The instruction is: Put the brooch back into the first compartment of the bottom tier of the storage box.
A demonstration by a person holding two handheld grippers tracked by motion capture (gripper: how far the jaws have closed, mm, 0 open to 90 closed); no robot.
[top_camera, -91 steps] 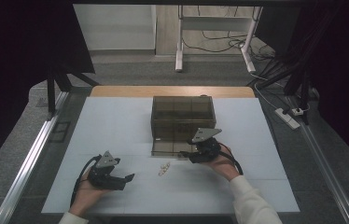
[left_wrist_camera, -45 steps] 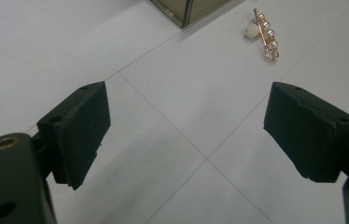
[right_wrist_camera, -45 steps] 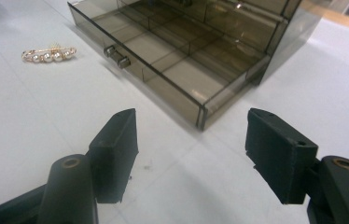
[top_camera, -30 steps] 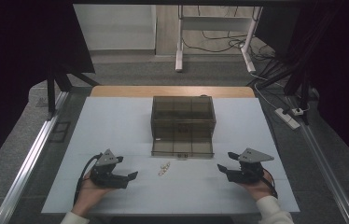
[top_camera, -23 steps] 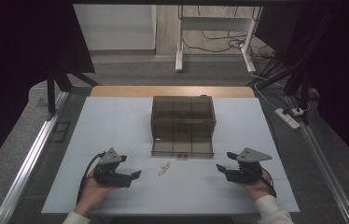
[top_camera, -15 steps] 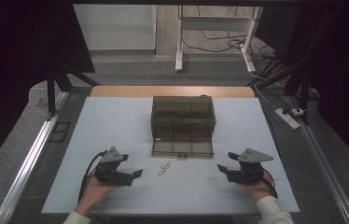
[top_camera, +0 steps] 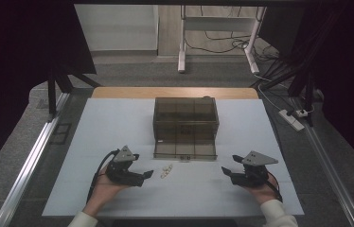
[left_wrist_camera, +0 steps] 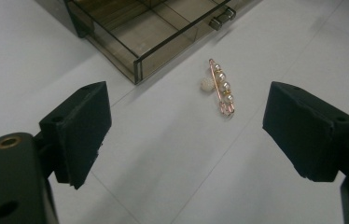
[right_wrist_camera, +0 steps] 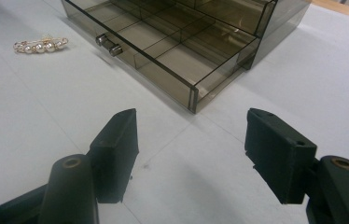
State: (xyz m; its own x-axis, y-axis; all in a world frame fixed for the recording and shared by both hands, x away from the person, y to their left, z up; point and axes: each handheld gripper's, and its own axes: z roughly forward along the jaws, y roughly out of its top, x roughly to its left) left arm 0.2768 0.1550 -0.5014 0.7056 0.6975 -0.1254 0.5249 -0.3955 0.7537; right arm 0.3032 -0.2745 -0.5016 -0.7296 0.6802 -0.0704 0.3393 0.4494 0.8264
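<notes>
Right gripper (top_camera: 227,171) had backed off the smoky drawer box (top_camera: 186,116) to the near right of the tabletop (top_camera: 118,123), leaving the bottom drawer (top_camera: 185,150) pulled open; its jaws stood wide, empty. Left gripper (top_camera: 147,174) crept right toward the pearl hairpin (left_wrist_camera: 222,87), jaws wide with nothing between them. Pin and a small white bead (left_wrist_camera: 206,84) lay on the tabletop just in front of the drawer. Likely next step: left picks up the pin and drops it into the open drawer.
</notes>
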